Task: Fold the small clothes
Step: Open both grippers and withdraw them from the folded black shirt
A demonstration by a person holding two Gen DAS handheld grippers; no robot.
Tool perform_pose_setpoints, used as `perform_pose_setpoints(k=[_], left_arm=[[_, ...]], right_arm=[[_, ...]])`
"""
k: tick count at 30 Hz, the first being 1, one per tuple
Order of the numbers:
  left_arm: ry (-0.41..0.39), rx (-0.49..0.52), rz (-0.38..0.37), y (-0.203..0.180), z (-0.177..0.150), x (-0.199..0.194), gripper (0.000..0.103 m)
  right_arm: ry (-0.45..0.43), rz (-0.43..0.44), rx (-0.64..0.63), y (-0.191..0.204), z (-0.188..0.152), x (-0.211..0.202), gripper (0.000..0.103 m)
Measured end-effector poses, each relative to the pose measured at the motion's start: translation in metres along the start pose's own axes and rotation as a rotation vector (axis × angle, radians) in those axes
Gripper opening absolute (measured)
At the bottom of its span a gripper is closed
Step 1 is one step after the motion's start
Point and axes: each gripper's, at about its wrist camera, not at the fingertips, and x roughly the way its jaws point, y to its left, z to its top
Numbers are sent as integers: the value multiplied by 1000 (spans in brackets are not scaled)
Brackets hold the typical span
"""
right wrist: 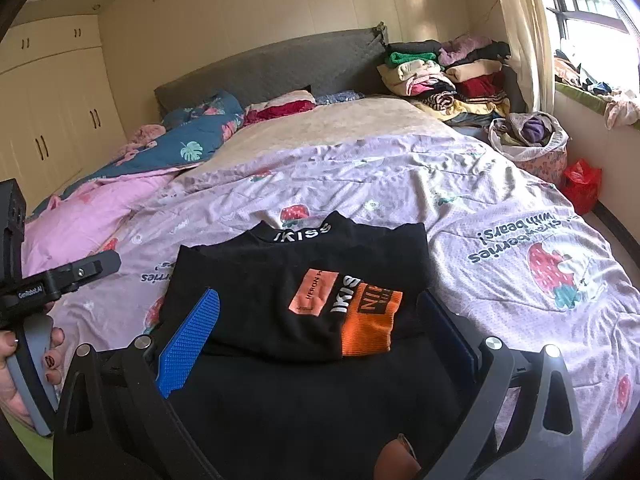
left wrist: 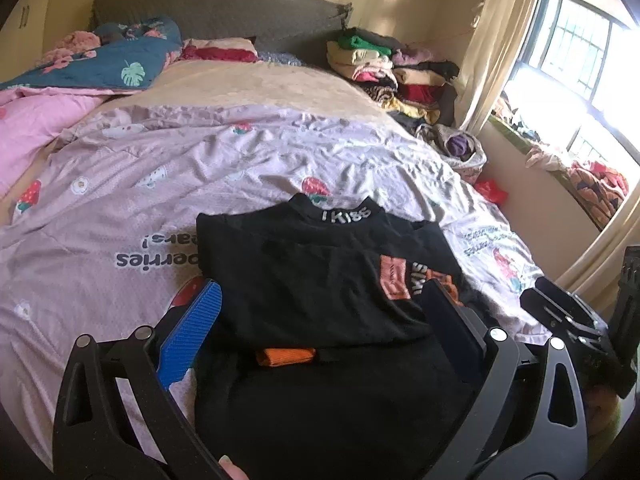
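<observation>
A small black shirt (left wrist: 320,280) with orange patches and a white-lettered collar lies partly folded on the pink strawberry-print sheet (left wrist: 120,208); it also shows in the right wrist view (right wrist: 280,280). My left gripper (left wrist: 324,296) is open, its blue fingers on either side of the shirt's lower part, just above the cloth. My right gripper (right wrist: 324,304) is open too, straddling the shirt's lower half near the orange cuff (right wrist: 368,320). Neither holds anything. The other hand's gripper body shows at the edge of each view.
Stacks of folded clothes (right wrist: 448,76) sit at the bed's far right corner by the grey headboard (right wrist: 272,64). A blue leaf-print quilt (right wrist: 192,140) and pink quilt lie at left. A laundry bag (right wrist: 528,140) and red bag (right wrist: 582,184) stand beside the bed.
</observation>
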Motion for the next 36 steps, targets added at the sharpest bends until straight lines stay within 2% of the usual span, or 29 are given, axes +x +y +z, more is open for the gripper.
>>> perform_pose_setpoints(k=[5, 14, 36], left_arm=[[-55, 13, 0, -9, -2, -19, 93], [-63, -19, -12, -7, -15, -35, 93], [-10, -31, 19, -6, -60, -51, 93]], right_arm=[[-11, 0, -6, 0, 0, -11, 98], [-24, 8, -20, 2, -2, -27, 98], [23, 9, -68, 2, -33, -51, 98]])
